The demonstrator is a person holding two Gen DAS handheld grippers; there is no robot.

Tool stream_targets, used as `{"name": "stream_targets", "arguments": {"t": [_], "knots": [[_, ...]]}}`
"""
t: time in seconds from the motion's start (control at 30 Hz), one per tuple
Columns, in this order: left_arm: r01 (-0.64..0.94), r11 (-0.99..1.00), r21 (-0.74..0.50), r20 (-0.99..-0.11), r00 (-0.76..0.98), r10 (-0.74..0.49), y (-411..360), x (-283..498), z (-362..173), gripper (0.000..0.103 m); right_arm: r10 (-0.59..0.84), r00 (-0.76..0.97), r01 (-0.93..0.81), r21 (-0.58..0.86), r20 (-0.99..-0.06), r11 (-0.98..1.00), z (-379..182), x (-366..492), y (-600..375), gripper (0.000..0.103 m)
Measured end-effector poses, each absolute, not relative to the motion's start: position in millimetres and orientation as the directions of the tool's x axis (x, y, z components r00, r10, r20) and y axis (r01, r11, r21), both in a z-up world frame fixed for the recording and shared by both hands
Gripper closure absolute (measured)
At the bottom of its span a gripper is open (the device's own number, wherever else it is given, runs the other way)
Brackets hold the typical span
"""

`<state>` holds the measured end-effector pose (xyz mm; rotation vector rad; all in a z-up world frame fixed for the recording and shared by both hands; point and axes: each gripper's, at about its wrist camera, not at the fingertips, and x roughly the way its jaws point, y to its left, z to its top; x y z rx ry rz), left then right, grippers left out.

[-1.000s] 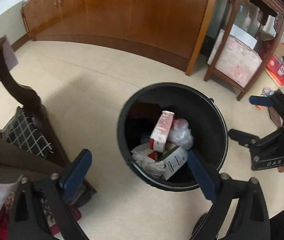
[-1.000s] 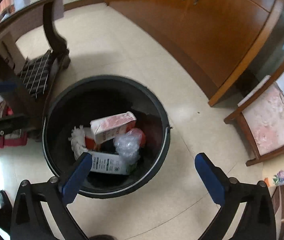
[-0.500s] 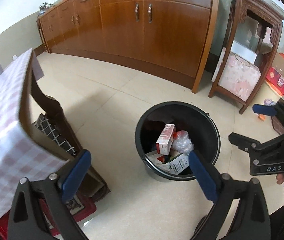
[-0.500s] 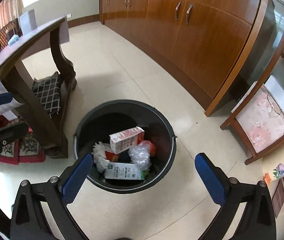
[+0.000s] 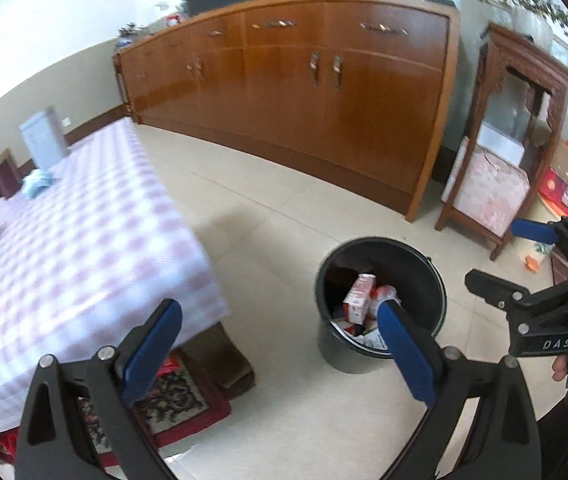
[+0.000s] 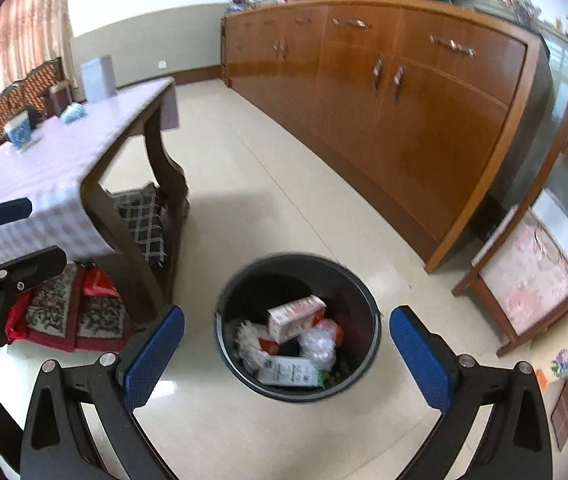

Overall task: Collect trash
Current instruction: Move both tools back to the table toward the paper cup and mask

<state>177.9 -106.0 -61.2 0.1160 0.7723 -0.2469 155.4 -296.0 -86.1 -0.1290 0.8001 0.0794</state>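
A black bin point(image 6: 244, 292) stands on the tiled floor and holds a pink carton point(image 6: 293, 316), a white and green carton point(image 6: 287, 372) and a clear plastic wad point(image 6: 317, 348). It also shows in the left wrist view point(image 5: 431, 276). My right gripper point(image 6: 284, 356) is open and empty, high above the bin. My left gripper point(image 5: 280, 344) is open and empty, above the floor between the table and the bin. Blue items point(image 5: 38, 182) lie on the far part of the table point(image 5: 84, 232).
A checked cloth covers the table, with rugs point(image 6: 72, 312) underneath it. A long wooden sideboard point(image 5: 303, 92) runs along the far wall. A carved wooden stand point(image 5: 503, 168) with a pink cushion is to the right. A white box point(image 6: 98, 78) stands on the table's far end.
Both grippers have risen and pulled back from the bin, which now looks smaller. The table top has come into view. Both stay open and empty.
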Motion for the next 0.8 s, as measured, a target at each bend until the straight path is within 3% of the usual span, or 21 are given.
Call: {"name": "stream_targets", "arguments": {"t": [0.43,0.8], "knots": [[-0.091,0.995,0.033,-0.618,0.781,0.092,43.2,153.6,-20.5,0.003,0.254,0.754,-0.318,0.001,-0.606,0.948,-25.3,183.1,-177.9,0.000],[-0.308,0.950,0.042,-0.614,0.743,0.268,154.3,148.0,-6.1,0.003,0.411,0.683,-0.507,0.013,-0.604,0.862,1.8,211.3,-66.2,0.000]]}}
